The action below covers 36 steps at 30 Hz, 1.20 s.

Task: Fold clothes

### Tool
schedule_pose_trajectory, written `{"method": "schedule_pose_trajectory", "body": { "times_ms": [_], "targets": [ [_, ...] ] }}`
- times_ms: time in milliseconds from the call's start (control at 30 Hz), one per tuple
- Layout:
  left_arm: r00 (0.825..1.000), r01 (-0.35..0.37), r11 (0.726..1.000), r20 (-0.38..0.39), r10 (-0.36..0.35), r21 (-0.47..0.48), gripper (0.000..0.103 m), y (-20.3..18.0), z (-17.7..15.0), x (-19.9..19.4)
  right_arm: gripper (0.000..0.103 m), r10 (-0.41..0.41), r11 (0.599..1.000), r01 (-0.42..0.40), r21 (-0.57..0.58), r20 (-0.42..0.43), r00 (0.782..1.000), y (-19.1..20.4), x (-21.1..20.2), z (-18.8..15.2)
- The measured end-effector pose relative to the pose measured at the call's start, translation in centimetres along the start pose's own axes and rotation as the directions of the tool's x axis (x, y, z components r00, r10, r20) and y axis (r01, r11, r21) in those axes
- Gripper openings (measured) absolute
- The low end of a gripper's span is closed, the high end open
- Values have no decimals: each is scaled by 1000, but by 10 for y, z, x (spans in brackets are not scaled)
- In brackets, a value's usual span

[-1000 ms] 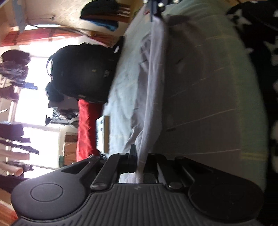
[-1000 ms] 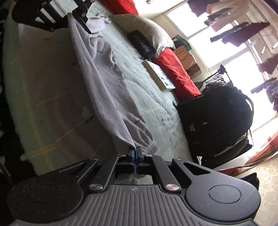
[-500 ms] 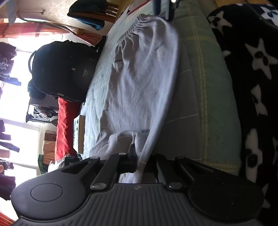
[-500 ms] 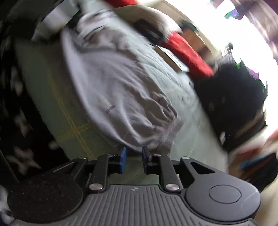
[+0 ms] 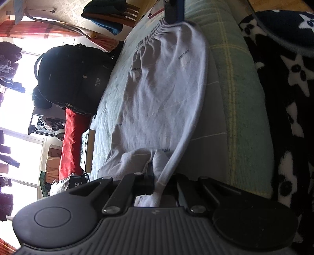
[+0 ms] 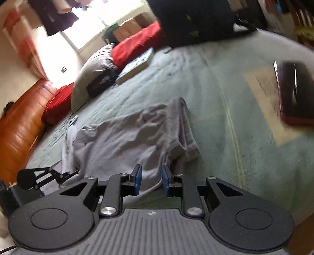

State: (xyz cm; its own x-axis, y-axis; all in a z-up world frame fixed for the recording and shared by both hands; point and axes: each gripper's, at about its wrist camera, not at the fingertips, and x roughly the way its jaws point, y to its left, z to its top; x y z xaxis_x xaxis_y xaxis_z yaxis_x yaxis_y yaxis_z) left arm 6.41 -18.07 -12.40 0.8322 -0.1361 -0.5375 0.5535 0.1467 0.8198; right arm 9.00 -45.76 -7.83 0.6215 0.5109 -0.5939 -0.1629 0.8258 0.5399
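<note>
A light grey garment (image 5: 162,94) with a gathered waistband lies spread flat on the green bedspread (image 5: 231,98). My left gripper (image 5: 155,176) is shut on one bunched end of it, and the cloth runs out between the fingers. In the left wrist view my right gripper (image 5: 173,9) shows at the far waistband end. In the right wrist view the right gripper (image 6: 150,180) has its jaws opening; the blue pads stand apart over the garment (image 6: 127,141) without pressing it. The left gripper (image 6: 31,179) sits at that view's lower left.
A black backpack (image 5: 74,76), a red pillow (image 5: 72,141) and a book (image 5: 88,149) line the bed's far side, with a grey pillow (image 6: 92,78). A dark red flat case (image 6: 292,92) lies on the bedspread. A black star-patterned blanket (image 5: 284,98) lies along the near edge.
The garment, stretched as a raised ridge between both grippers, now lies flat on the bed. The right gripper has let go, opened, rolled and swung away. The left stays shut on it.
</note>
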Motion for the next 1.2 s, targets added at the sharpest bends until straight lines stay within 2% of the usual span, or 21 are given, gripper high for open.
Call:
{"method": "schedule_pose_trajectory", "body": {
  "times_ms": [133, 267, 333, 367, 400, 433, 567, 700, 900, 1000, 1067, 1100, 1133, 1200],
  "targets": [
    [1000, 4, 1000, -1, -4, -6, 2, -1, 0, 0, 28, 1, 998, -1, 64, -1, 1000, -11, 12, -4],
    [1000, 7, 1000, -1, -7, -22, 2, -2, -1, 0, 32, 44, 992, -49, 119, 47, 998, -21, 16, -2],
    [1000, 7, 1000, -1, -7, -27, 2, -3, -1, 0, 34, 40, 992, -49, 119, 73, 997, -22, 19, -1],
    [1000, 8, 999, -1, -8, -32, 2, -3, -1, 0, 33, 32, 993, -41, 113, 81, 996, -22, 20, 0],
    [1000, 11, 999, -1, -11, -37, 2, -2, -1, 0, 24, 24, 994, -33, 106, 89, 996, -22, 22, 0],
    [1000, 15, 999, 0, -15, -43, 2, -1, -1, 0, 10, 13, 995, -22, 97, 96, 995, -21, 24, 1],
    [999, 33, 998, 2, -33, -47, 2, 8, 0, -6, 9, -2, 999, -2, 33, 126, 992, -11, 13, 8],
    [1000, 21, 999, 23, -20, -30, 2, 12, 5, -18, 8, -27, 1000, 29, -11, 149, 988, -6, -1, 21],
    [998, 50, 999, 25, -50, -4, 4, -2, 4, -16, 9, -76, 997, 76, 5, 96, 993, -15, 8, 12],
    [998, 49, 999, 29, -49, -3, 6, -3, 2, -17, 13, -89, 996, 88, 12, 69, 994, -17, 13, 4],
    [996, 81, 996, 35, -80, -47, 10, 6, -2, -21, 17, -102, 995, 101, 10, 75, 992, -14, 6, 3],
    [994, 109, 991, 40, -107, -82, 12, 13, -6, -24, 21, -116, 993, 116, 5, 79, 990, -12, 1, 3],
    [990, 140, 983, 45, -136, -118, 12, 20, -10, -27, 32, -138, 990, 139, -5, 88, 987, -9, -6, 2],
    [972, 235, 948, 72, -224, -214, 18, 39, -21, -38, 41, -183, 981, 190, -45, 118, 976, 0, -21, 0]
  ]
}}
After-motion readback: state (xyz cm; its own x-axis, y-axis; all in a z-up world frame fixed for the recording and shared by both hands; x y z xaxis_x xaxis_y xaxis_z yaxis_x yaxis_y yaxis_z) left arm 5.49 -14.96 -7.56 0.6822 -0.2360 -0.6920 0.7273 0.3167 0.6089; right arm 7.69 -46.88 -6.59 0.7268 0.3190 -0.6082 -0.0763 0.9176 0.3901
